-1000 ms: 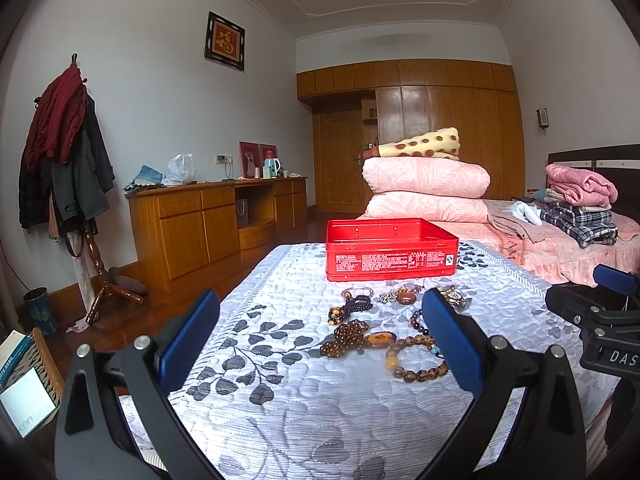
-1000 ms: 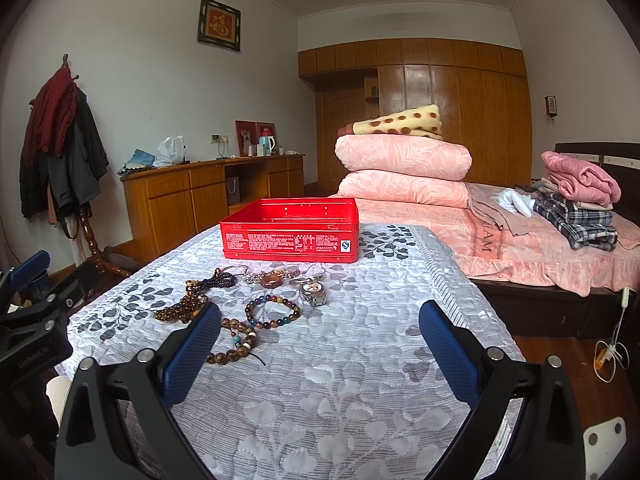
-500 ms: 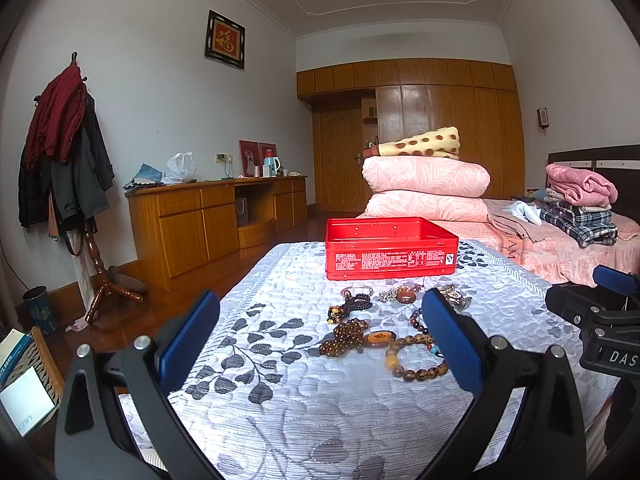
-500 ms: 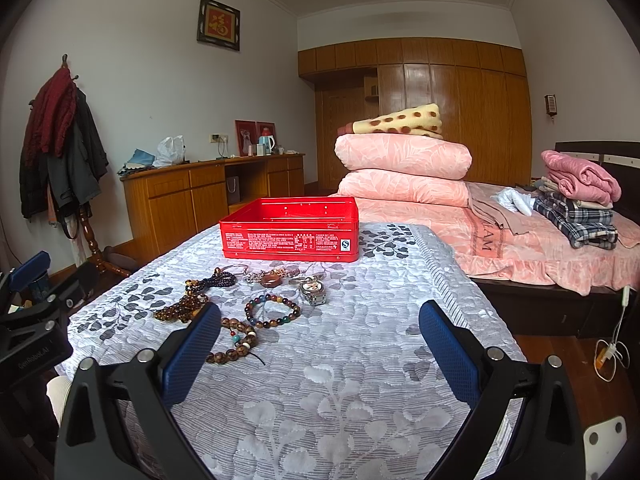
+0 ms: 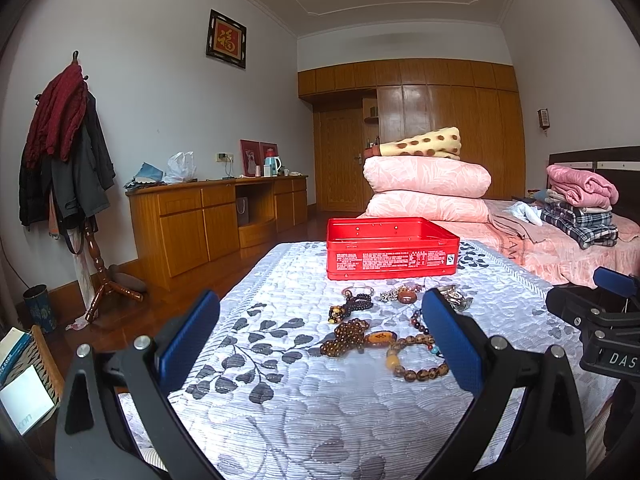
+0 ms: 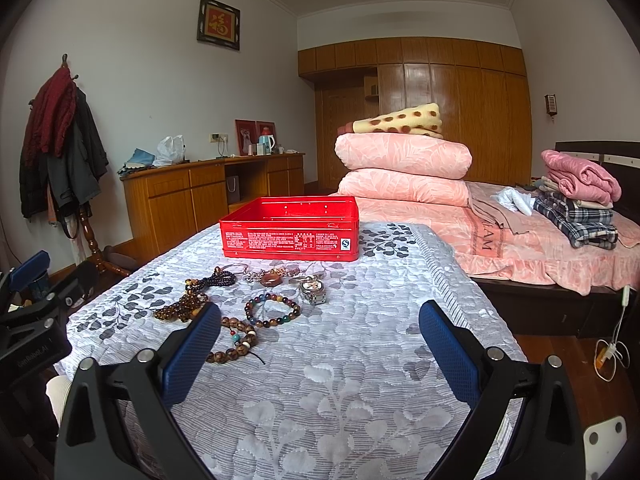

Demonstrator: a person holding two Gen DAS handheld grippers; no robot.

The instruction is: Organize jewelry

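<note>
No movement since earlier; both grippers, left gripper [image 5: 320, 344] and right gripper [image 6: 320, 346], wide apart, empty.

A bedroom with pale walls and a wooden wardrobe [image 5: 440, 128] along the far end. A low wooden sideboard [image 5: 208, 220] lines the left wall beneath a framed red picture [image 5: 226, 39]; coats hang on a stand [image 5: 64, 148]. Folded pink quilts [image 6: 404, 172] sit on the bed [image 6: 540, 248].

Quilted leaf-pattern cover [image 6: 340, 400]: lower centre. Wooden cabinet [image 5: 208, 220]: left of centre. Coat rack with garments [image 5: 64, 152]: far left. Stacked pink quilts [image 6: 404, 172]: centre. Folded clothes [image 5: 580, 204]: right edge.
</note>
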